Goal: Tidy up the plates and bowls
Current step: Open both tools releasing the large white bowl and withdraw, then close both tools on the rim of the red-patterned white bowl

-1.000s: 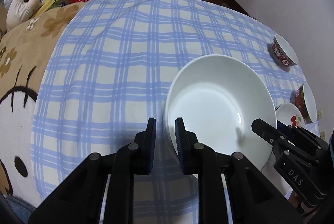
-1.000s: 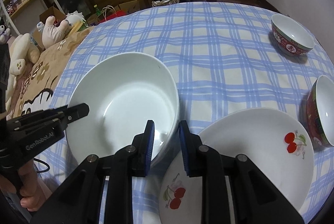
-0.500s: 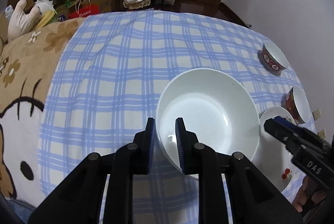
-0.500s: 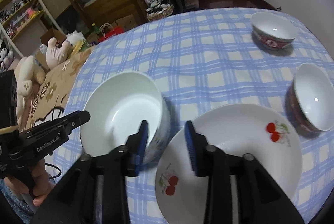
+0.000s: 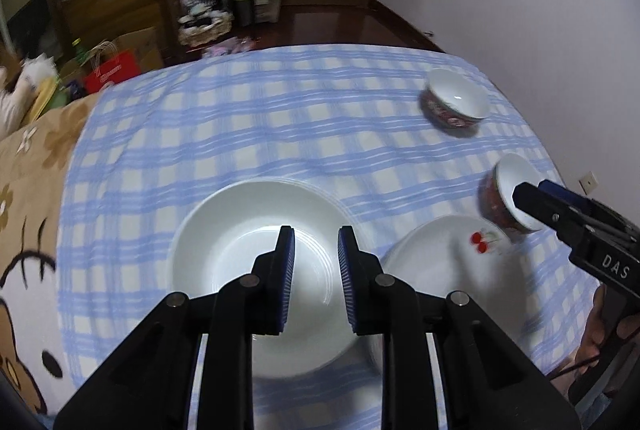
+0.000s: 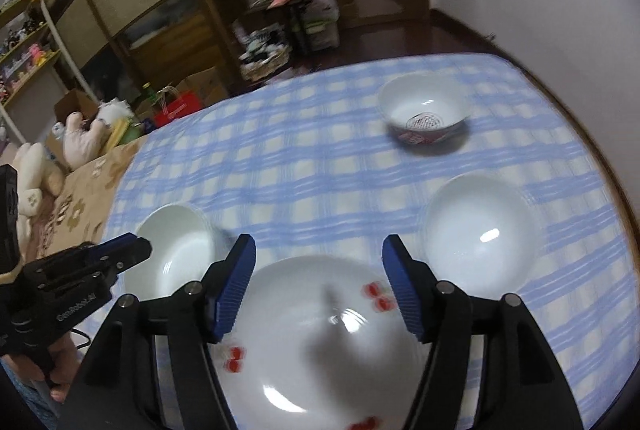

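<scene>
Your left gripper (image 5: 316,242) hangs above the large white bowl (image 5: 256,266), its jaws only narrowly apart and with nothing between them; the pads do not touch the bowl. Your right gripper (image 6: 319,262) is above the cherry plate (image 6: 320,342), and its jaws are opening, already wide, with nothing between them.

Take the cherry plate as the landmark. It lies at the near edge of the blue checked tablecloth (image 6: 320,157). The large white bowl stands just beside it on its left; in the blur you cannot tell if they touch. The near red bowl (image 6: 480,230) stands close to the plate on its far right side, upright. The far red bowl (image 6: 424,113) is well apart from the plate, further back on the same side. Both views are blurred.
</scene>
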Demonstrator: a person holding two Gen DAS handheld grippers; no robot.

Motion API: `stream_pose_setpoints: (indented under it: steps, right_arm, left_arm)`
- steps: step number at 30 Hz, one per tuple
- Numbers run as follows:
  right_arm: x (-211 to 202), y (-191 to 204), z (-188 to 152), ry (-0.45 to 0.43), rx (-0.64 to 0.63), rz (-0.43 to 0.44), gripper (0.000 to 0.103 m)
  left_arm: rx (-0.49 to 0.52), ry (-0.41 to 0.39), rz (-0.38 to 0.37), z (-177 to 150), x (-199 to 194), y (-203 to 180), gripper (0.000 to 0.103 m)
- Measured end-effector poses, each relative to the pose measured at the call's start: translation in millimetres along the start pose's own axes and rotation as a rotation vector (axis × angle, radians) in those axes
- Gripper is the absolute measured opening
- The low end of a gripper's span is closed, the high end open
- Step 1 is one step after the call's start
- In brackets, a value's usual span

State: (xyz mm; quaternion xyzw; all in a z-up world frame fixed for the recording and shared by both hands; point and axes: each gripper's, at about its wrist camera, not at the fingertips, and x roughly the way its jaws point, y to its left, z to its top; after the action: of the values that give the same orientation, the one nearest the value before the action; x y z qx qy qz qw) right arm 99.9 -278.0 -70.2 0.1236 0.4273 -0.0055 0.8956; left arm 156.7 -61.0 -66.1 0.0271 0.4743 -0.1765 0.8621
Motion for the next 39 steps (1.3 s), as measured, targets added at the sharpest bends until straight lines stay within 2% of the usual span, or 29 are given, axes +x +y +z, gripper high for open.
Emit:
stream_pose_setpoints:
  steps: [6,11,18,22,25,30,33,39]
  right_arm:
    - [-3,-52,7,-0.024,0.07,-0.045,0.07]
    - [3,-82,5,-0.012,0.097,-0.082,0.07]
    - [13,-118,-5,0.001,0.128,-0.141,0.07]
    - [20,-133,-11,0.002,0.165,-0.133,0.07]
    - [22,-142,-13,-0.002,0.18,-0.143,0.07]
    - [17,-158,-14,-0.043,0.237,-0.145,0.07]
    - [18,-166,-15,-0.042,0.256,-0.138,0.07]
    - [29,-172,-20,-0.016,0.267,-0.101,0.07]
  left_arm:
    - [0.062,0.02,-0.017,20,24,-45,0.025]
    - [0.092,0.044,-0.051,33,44,-81,0.031]
    - [0.161,0.069,-0.071,39,72,-128,0.057]
    - [0.212,0.093,-0.047,38,90,-147,0.06]
    - [0.236,0.096,-0.057,39,97,-159,0.063]
    - [0.221,0.091,-0.08,42,99,-170,0.065]
    - [0.228,0.08,-0.083,43,101,-177,0.065]
    - [0.25,0.119,-0.061,42,117,-187,0.065]
